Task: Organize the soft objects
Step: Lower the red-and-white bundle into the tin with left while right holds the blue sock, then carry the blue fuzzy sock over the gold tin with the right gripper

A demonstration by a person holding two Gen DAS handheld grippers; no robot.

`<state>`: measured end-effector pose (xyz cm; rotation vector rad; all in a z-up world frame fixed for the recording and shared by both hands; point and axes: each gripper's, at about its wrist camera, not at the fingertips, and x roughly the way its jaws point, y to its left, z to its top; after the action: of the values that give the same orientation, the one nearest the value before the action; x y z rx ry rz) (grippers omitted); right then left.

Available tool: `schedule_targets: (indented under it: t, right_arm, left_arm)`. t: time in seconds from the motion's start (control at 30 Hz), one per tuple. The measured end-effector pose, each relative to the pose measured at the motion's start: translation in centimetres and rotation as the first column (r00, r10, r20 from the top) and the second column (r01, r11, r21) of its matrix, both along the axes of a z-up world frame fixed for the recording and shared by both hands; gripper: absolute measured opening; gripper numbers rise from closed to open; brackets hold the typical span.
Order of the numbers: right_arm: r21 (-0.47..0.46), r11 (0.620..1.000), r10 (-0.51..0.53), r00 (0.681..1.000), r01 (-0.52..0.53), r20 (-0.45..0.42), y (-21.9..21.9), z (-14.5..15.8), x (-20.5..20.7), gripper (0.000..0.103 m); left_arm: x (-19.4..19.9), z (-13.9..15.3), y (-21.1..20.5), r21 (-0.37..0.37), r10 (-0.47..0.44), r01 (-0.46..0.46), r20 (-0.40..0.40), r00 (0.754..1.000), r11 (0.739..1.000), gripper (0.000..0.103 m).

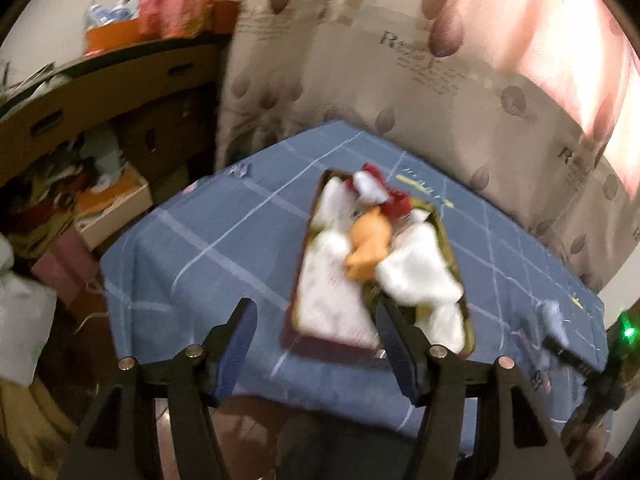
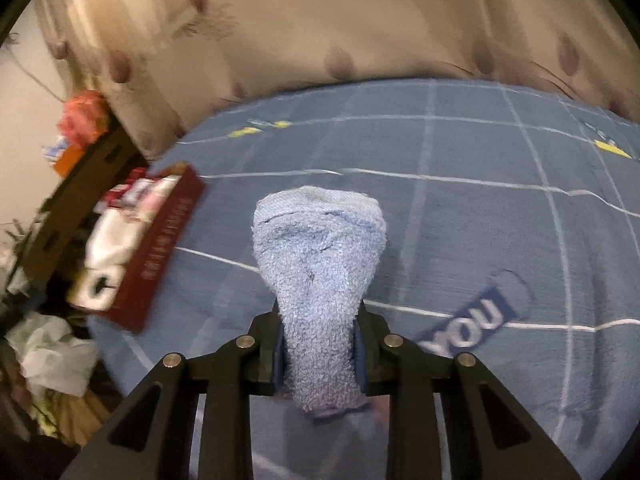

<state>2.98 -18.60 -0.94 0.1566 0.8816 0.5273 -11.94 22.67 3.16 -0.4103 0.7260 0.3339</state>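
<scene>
Light-blue terry cloth (image 2: 320,264) is clamped in the right tool (image 2: 319,354), held above the blue checked surface (image 2: 480,220). Left tool (image 1: 316,312) has fingers wide apart, w/ nothing between, over the red box (image 1: 320,344) w/ white and orange soft items (image 1: 368,244).

You hold a pale blue towel (image 2: 320,264) over a blue, white-gridded cloth (image 2: 480,220); the box (image 2: 160,256) is dark red.
</scene>
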Motion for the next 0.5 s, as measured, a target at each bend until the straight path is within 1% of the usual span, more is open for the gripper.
schedule_targets:
  t: [0.1, 0.17, 0.3, 0.33, 0.4, 0.5]
  right_arm:
    - [0.058, 0.995, 0.074, 0.997, -0.075, 0.022, 2.6, 2.3, -1.2, 0.024]
    - [0.088, 0.985, 0.148, 0.988, -0.151, 0.034, 5.4, 3.9, -2.3, 0.024]
    - [0.125, 0.949, 0.286, 0.957, -0.289, 0.042, 11.3, 5.6, -4.2, 0.024]
    - [0.129, 0.935, 0.328, 0.944, -0.331, 0.044, 13.5, 6.0, -4.6, 0.024]
    - [0.109, 0.914, 0.385, 0.921, -0.39, 0.058, 16.8, 6.5, -5.3, 0.024]
    - [0.094, 0.889, 0.444, 0.894, -0.448, 0.065, 20.7, 6.7, -5.7, 0.024]
  left_arm:
    - [-1.1, -0.7, 0.4, -0.001, 0.028, -0.028, -0.007, 1.0, 1.0, 0.063]
    - [-1.3, -0.6, 0.9, 0.004, 0.052, -0.052, -0.003, 0.999, 0.999, 0.063]
    - [-1.9, -0.2, 1.4, 0.036, 0.09, -0.09, 0.008, 0.996, 0.995, 0.063]
    - [-2.0, -0.2, 1.5, 0.044, 0.097, -0.097, 0.006, 0.995, 0.994, 0.063]
    - [-2.1, 0.0, 1.6, 0.055, 0.102, -0.102, 0.005, 0.995, 0.993, 0.063]
    - [-2.2, 0.2, 2.2, 0.057, 0.12, -0.12, 0.011, 0.993, 0.991, 0.064]
